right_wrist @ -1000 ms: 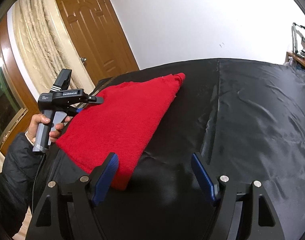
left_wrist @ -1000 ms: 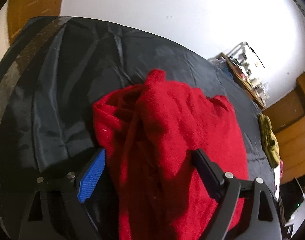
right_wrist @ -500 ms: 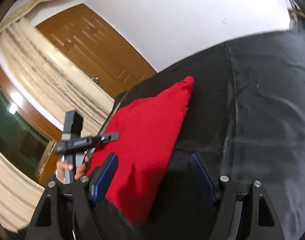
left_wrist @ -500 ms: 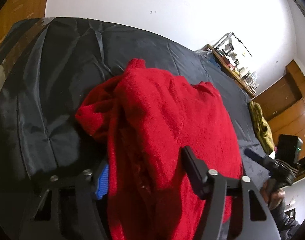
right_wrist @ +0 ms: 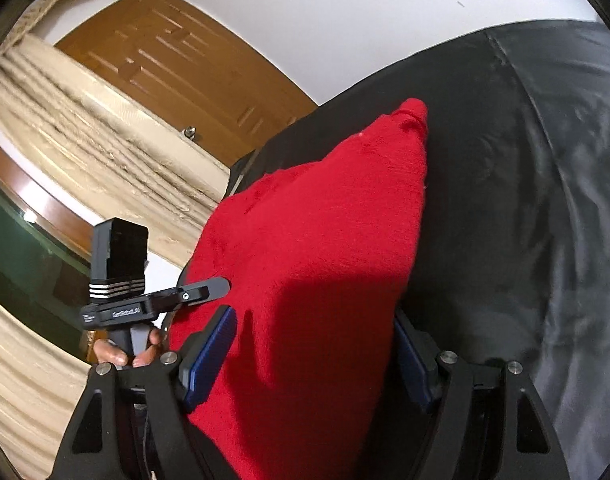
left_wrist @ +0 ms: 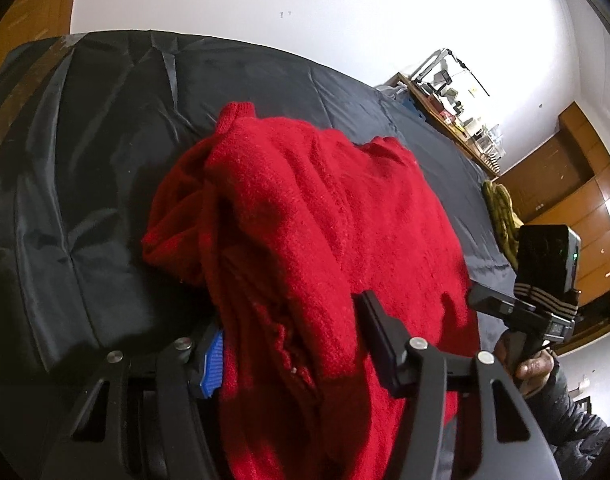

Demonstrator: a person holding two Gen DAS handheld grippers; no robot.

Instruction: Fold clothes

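A red knitted sweater (left_wrist: 325,220) lies folded in a long heap on the black bed sheet (left_wrist: 85,200). My left gripper (left_wrist: 297,346) has its jaws drawn in on the near bunched end, with cloth filling the gap. In the right wrist view the sweater (right_wrist: 325,240) runs away from me to a narrow tip. My right gripper (right_wrist: 311,360) is open, its blue pads on either side of the near end. The left gripper (right_wrist: 209,290) shows at the sweater's left edge, held by a hand (right_wrist: 117,354).
An olive-green garment (left_wrist: 501,208) lies at the far right edge of the bed. Behind it stand a cluttered shelf (left_wrist: 453,100) and wooden cabinets (left_wrist: 585,184). A wooden door (right_wrist: 165,68) and beige curtain (right_wrist: 85,140) are off the bed's left side.
My left jaws have narrowed on the sweater's end and bunched it up. My right gripper moved left and in, so the sweater now lies between its open fingers.
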